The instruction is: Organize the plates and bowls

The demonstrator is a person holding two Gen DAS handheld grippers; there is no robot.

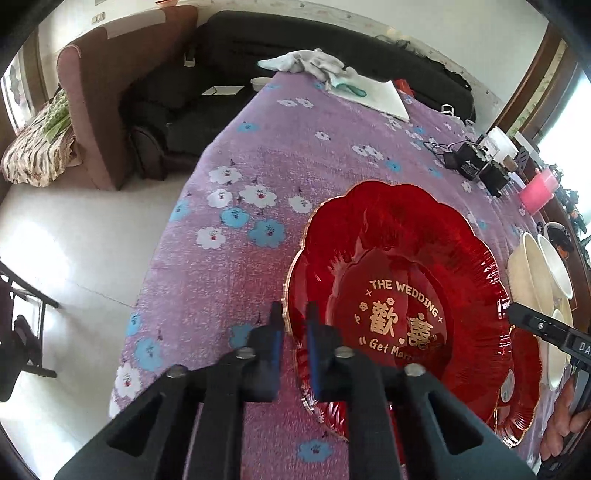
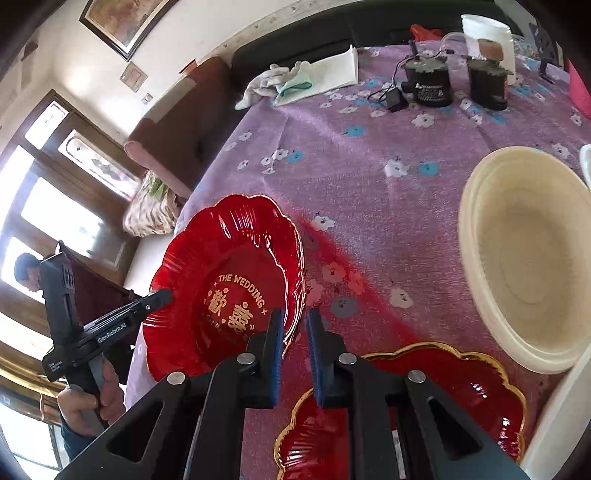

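Note:
A red scalloped plate (image 1: 399, 258) with gold "THE WEDDING" lettering is held tilted above the purple flowered tablecloth (image 1: 258, 155). My left gripper (image 1: 293, 314) is shut on its left rim. In the right wrist view the same plate (image 2: 229, 258) is pinched at its right rim by my right gripper (image 2: 295, 321). A second red plate (image 2: 443, 384) lies flat on the cloth under the right gripper; it also shows in the left wrist view (image 1: 524, 369). A cream bowl (image 2: 528, 254) stands to the right. Cream bowls (image 1: 539, 269) show stacked at the right edge.
Folded white cloth and a glove (image 2: 314, 77) lie at the table's far end. Two black cylinders with a cable (image 2: 428, 81), a white jar (image 2: 487, 33) and a pink box (image 1: 537, 192) stand at the far right. A sofa (image 1: 166, 103) and white floor (image 1: 74, 240) lie left.

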